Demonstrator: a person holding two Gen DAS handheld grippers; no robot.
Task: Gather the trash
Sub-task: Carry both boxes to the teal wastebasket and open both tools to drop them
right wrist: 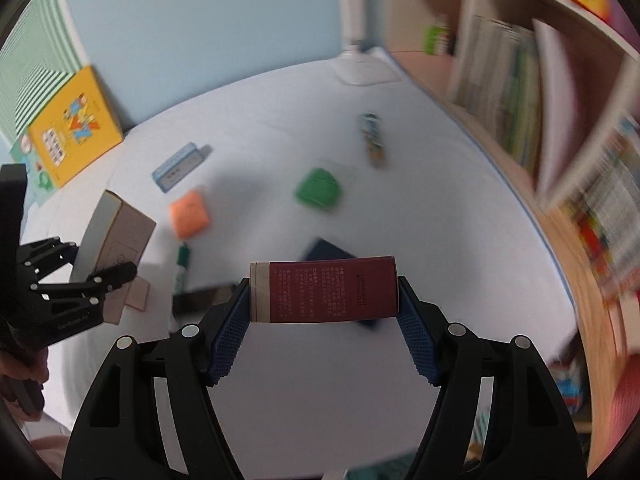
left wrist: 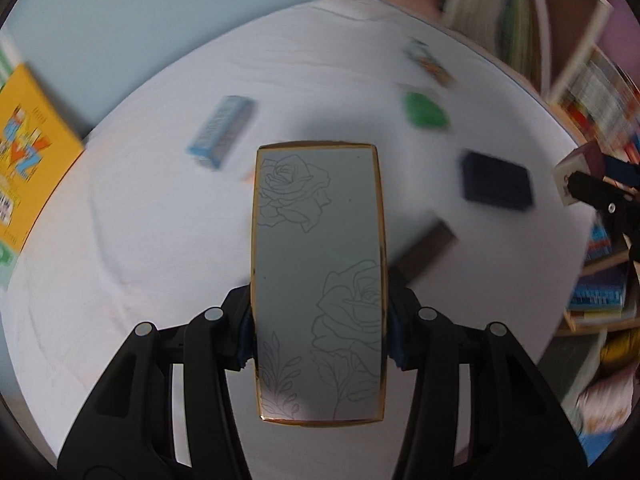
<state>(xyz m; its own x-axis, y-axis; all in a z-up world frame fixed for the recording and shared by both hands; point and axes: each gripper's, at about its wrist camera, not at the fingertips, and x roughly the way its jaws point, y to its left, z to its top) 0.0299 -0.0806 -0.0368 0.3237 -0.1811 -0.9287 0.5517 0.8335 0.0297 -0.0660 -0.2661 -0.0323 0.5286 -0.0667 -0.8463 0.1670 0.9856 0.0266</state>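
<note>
Left gripper (left wrist: 318, 344): jaws clamped on a grey rose-engraved box (left wrist: 318, 280), held above the white table (left wrist: 160, 240). Right gripper (right wrist: 324, 304): jaws set wide, gripping a maroon carton (right wrist: 328, 294) by its ends above the table, over a dark blue box (right wrist: 324, 250).

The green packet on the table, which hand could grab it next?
Neither yet, both are full. The left hand-held gripper is clamped on a grey rose-patterned box; the right hand-held gripper holds a maroon box. Once emptied, probably right: the green packet lies nearly straight ahead of it.
</note>
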